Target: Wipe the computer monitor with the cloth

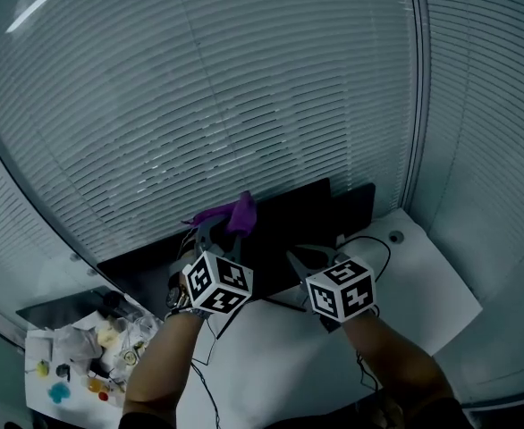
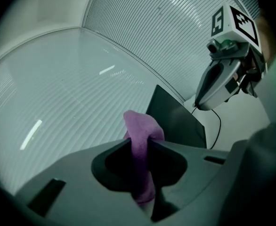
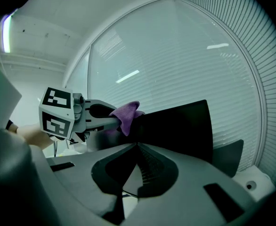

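- Monitor (image 1: 289, 226): stands at the rear edge of the bench (image 1: 423, 289), just in front of the blinds (image 1: 244, 88). The screen is dark. In the head view the two grippers hide its lower part and foot.
- Cloth (image 2: 142, 126): purple. Its upper end is bunched above the fingers and its lower end is lost in the gripper's throat. In the right gripper view it sits at the monitor's upper left corner; whether it touches the monitor cannot be told.
- Left gripper (image 1: 217, 232): fingers clamped on the cloth, raised to the monitor's top edge.
- Right gripper (image 3: 137, 146): fingers together with nothing between them, pointed at the monitor. It is lower than the left gripper and near it.
- Left forearm (image 1: 164, 365) and right forearm (image 1: 401, 365): both enter at the bottom of the head view and reach forward, marker cubes uppermost.
- Cable (image 1: 383, 250): dark, looped on the bench beside the right gripper. Its ends are hidden.
- Small items (image 1: 83, 356): at the bench's left end, too small to identify.
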The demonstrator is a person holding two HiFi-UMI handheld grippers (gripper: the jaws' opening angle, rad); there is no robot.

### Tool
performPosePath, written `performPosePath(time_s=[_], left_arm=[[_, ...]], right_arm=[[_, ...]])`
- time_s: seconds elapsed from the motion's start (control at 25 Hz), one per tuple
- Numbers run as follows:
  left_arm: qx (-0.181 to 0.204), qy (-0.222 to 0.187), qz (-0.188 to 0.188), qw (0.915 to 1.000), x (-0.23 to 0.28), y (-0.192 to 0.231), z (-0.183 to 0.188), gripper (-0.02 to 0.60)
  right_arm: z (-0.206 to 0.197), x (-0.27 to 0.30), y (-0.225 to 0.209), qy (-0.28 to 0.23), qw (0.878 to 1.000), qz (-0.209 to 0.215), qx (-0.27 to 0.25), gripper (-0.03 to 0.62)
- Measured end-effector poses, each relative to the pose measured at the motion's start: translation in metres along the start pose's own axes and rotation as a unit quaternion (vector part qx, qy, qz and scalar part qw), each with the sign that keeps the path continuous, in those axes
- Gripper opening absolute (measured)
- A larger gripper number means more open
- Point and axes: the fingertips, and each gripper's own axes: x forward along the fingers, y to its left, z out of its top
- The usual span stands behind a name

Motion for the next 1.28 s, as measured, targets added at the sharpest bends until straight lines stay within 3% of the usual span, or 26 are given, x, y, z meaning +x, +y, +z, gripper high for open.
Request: performPosePath(time_s=[0.16, 0.36, 1.28], left_arm=[[0.006, -0.006, -0.001, 1.0, -0.005, -0.008, 0.036, 0.069], [0.008, -0.006, -0.005, 0.9999, 0.012, -0.015, 0.039, 0.069], [0.023, -0.01, -0.037, 0.999, 0.052, -0.078, 0.152, 0.069]], right_arm=[[0.014, -0.03, -0.013, -0.006, 1.0, -0.005, -0.001, 0.023], [0.006, -0.027, -0.028, -0.002, 1.0, -0.008, 0.001, 0.023], [0.018, -0.123, -0.112, -0.011, 0.999, -0.036, 0.005, 0.023]])
